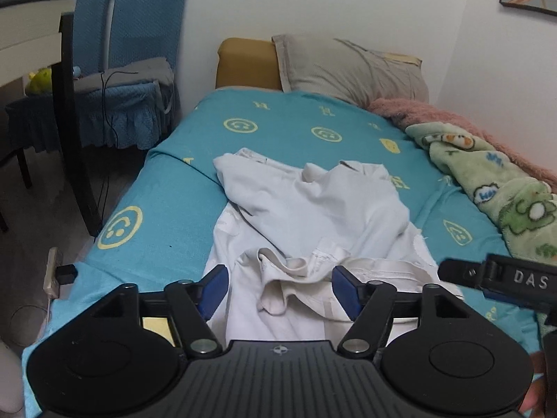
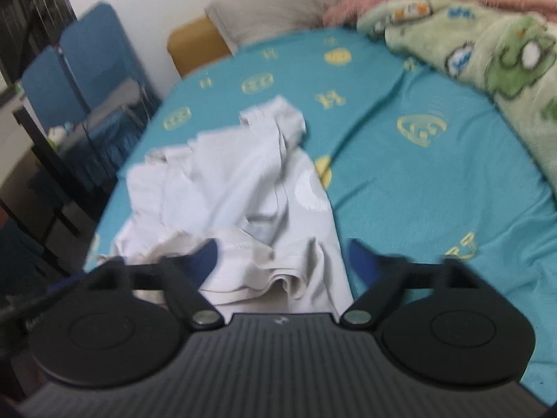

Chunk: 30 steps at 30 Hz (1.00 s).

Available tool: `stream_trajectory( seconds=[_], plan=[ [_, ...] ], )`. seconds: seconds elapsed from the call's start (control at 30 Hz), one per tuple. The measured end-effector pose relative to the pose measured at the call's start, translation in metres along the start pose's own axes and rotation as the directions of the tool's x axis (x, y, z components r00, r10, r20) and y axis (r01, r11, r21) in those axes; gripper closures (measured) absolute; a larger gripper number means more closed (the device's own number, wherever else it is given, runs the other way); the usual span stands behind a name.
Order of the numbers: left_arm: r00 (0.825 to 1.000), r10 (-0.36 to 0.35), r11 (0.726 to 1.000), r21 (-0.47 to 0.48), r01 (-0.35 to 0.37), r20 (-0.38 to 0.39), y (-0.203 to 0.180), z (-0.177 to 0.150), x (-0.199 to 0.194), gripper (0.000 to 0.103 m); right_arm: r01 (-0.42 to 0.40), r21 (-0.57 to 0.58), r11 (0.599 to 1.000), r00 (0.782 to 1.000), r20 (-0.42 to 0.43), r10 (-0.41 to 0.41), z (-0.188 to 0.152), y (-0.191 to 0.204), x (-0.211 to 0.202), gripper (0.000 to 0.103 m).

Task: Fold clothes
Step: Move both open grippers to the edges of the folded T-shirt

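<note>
A single white garment (image 1: 306, 216) lies crumpled on the bed (image 1: 163, 205), roughly along the middle of the teal sheet, its bunched hem nearest the person and its far folds reaching toward the head end. The left gripper (image 1: 280, 285) hangs just over that near hem with its two blue-padded fingers (image 1: 214, 287) spread wide, one on either side of the bunched cloth and closed on nothing. The right gripper (image 2: 283, 261) sits at the same near edge, a little to the right, and its fingers (image 2: 205, 259) are likewise wide apart with nothing held; that view is smeared by motion, so I cannot tell whether the pads touch the fabric. From the left view the right tool shows as a black arm poking in at the right edge. There is open teal sheet on both sides of the garment: a broad strip to the left running to the bed's edge, where the mattress drops to the floor, and a wider stretch to the right up to the bedding. Along that right side lie two blankets, one green cartoon-print blanket (image 1: 494, 188) and one pink fluffy blanket (image 1: 435, 115) behind it against the wall. One grey pillow (image 1: 351, 66) leans at the head, just beside a mustard-coloured headboard (image 1: 247, 62). Left of the bed stand two blue-covered chairs (image 1: 139, 35), and a power strip (image 1: 52, 271) lies on the floor near the bed's corner.
</note>
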<state>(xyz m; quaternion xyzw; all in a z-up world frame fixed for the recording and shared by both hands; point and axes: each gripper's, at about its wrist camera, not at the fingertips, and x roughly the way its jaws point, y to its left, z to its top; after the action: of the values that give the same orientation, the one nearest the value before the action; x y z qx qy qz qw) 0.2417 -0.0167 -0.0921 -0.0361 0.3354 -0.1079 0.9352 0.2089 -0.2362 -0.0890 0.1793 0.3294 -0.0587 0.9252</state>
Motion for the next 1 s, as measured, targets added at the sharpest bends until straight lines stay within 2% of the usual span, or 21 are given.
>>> stream_trajectory(
  seconds=[0.17, 0.27, 0.43, 0.5, 0.6, 0.7, 0.77, 0.83, 0.9, 0.97, 1.0],
  plan=[
    [0.998, 0.035, 0.999, 0.023, -0.036, 0.042, -0.009, -0.012, -0.049, 0.024, 0.011, -0.026, 1.0, 0.998, 0.064, -0.009, -0.001, 0.002, -0.037, 0.019],
    [0.999, 0.017, 0.999, 0.029, -0.018, 0.044, -0.015, -0.02, -0.076, 0.022, -0.009, 0.017, 1.0, 0.998, 0.062, 0.008, -0.003, -0.006, -0.06, 0.019],
    [0.998, 0.015, 0.994, 0.103, -0.022, 0.065, -0.034, -0.04, -0.101, 0.02, -0.005, 0.036, 0.999, 1.0, 0.026, 0.004, -0.011, -0.015, -0.089, 0.019],
    [0.999, 0.004, 0.993, 0.121, -0.011, 0.054, -0.036, -0.051, -0.096, 0.02, 0.002, 0.052, 0.999, 1.0, 0.007, -0.002, -0.017, -0.02, -0.096, 0.019],
    [0.998, 0.06, 0.989, 0.132, -0.061, 0.014, -0.03, -0.063, -0.077, 0.021, 0.008, 0.109, 0.994, 1.0, -0.028, -0.005, -0.027, -0.029, -0.103, 0.019],
    [0.988, 0.138, 0.985, 0.118, -0.129, -0.068, -0.016, -0.069, -0.052, 0.021, 0.002, 0.168, 0.986, 0.998, -0.06, 0.008, -0.035, -0.036, -0.105, 0.019],
    [0.975, 0.161, 0.983, 0.107, -0.146, -0.153, -0.005, -0.076, -0.033, 0.019, -0.003, 0.207, 0.978, 0.997, -0.077, 0.02, -0.04, -0.041, -0.107, 0.019],
    [0.975, 0.133, 0.991, 0.042, -0.127, -0.176, 0.01, -0.079, -0.029, 0.016, -0.019, 0.261, 0.965, 0.995, -0.092, 0.044, -0.043, -0.047, -0.106, 0.019],
    [0.976, 0.12, 0.992, -0.004, -0.123, -0.18, 0.016, -0.077, -0.038, 0.019, -0.042, 0.326, 0.944, 0.99, -0.111, 0.082, -0.046, -0.055, -0.103, 0.019],
    [0.98, 0.097, 0.992, -0.057, -0.109, -0.172, 0.021, -0.074, -0.051, 0.02, -0.088, 0.432, 0.898, 0.978, -0.134, 0.161, -0.051, -0.066, -0.098, 0.019],
    [0.984, 0.08, 0.992, -0.087, -0.095, -0.161, 0.024, -0.073, -0.06, 0.02, -0.121, 0.5, 0.857, 0.967, -0.134, 0.215, -0.055, -0.072, -0.096, 0.019]
  ],
)
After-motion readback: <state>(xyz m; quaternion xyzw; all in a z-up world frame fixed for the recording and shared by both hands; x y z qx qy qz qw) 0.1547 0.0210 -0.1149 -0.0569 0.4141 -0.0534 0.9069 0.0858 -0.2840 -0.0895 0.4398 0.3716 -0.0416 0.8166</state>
